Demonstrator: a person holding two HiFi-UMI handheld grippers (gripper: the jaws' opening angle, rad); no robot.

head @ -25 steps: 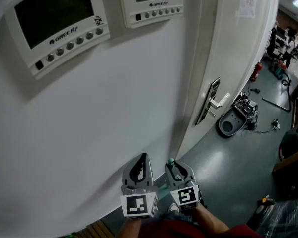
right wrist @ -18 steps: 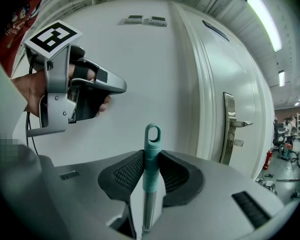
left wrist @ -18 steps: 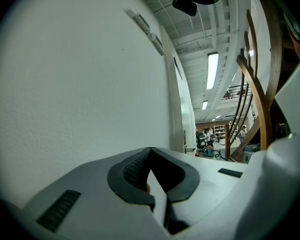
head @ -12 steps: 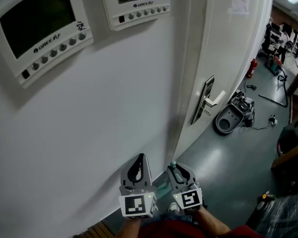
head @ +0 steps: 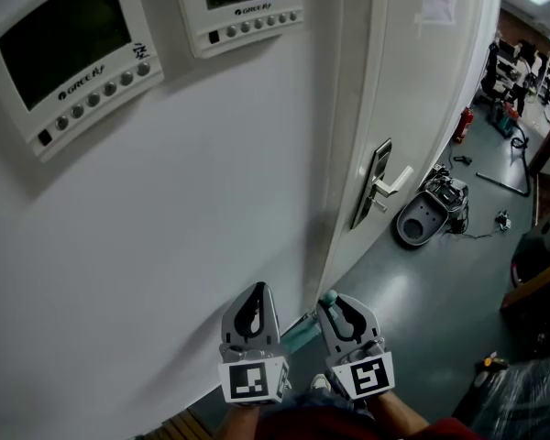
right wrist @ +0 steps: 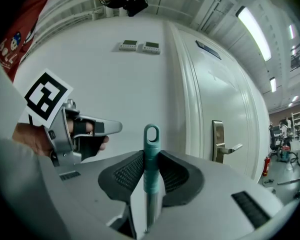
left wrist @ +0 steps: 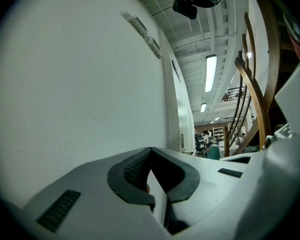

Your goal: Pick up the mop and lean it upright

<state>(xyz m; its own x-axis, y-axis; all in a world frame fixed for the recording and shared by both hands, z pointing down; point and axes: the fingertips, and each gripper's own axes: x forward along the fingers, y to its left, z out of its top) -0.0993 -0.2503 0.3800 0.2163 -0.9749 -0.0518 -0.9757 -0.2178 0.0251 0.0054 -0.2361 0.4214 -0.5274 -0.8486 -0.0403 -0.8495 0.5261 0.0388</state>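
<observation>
Two claws stood near the wall (head: 211, 209). The right claw (right wrist: 151, 160) was clamped on the upright mop handle (right wrist: 151, 136). The left claw (left wrist: 150, 152) appeared closed, holding nothing.

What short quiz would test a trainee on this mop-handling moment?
1. True or false: the right claw is shut on the mop handle, just below its teal loop.
2. Between the jaws of the left claw is: A) nothing B) the mop handle C) a door lever
3. How many control panels hang on the wall?
Key: 1 true; 2 A; 3 two.
</observation>
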